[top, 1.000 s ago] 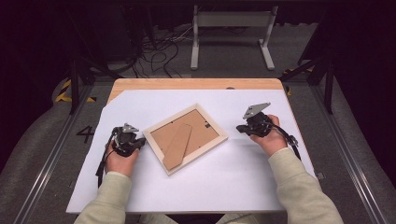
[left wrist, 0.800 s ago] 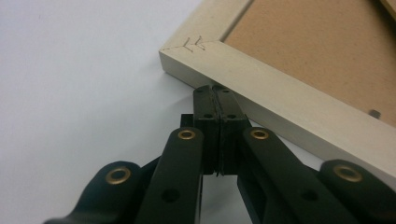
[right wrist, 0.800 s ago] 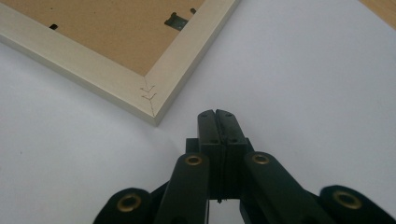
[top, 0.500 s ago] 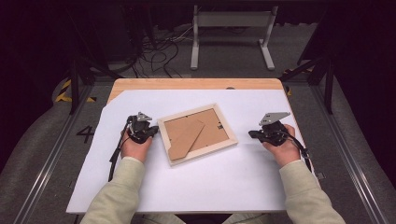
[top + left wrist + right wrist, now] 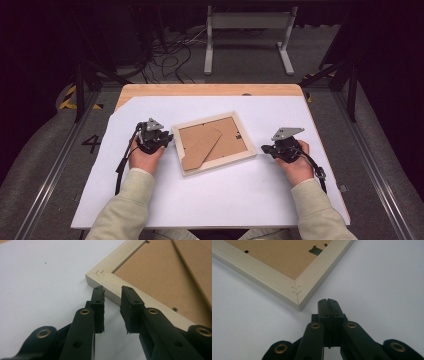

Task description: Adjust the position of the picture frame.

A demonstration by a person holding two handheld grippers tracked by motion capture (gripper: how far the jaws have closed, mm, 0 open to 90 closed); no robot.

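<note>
White tabletop (image 5: 210, 200), face-down picture frame (image 5: 214, 144): left gripper (image 5: 112, 302), jaws just opening, lines up on its corner; right gripper (image 5: 329, 305) closed, empty. Next, probably clamp that edge.

The picture frame (image 5: 214, 144), at the centre of the high view, has pale, smooth, matt wooden rails with small metal staples at the mitred corners; its backing board (image 5: 160, 270) is brown, matt fibreboard. The worktop (image 5: 210, 200) carries a white, matt, paper-like sheet, with bare light wood along its upper edge. The left gripper (image 5: 112, 305) and right gripper (image 5: 329, 305) have matt black plastic jaws with brass-coloured rivets. The sleeves (image 5: 125, 210) are cream cloth.
</note>
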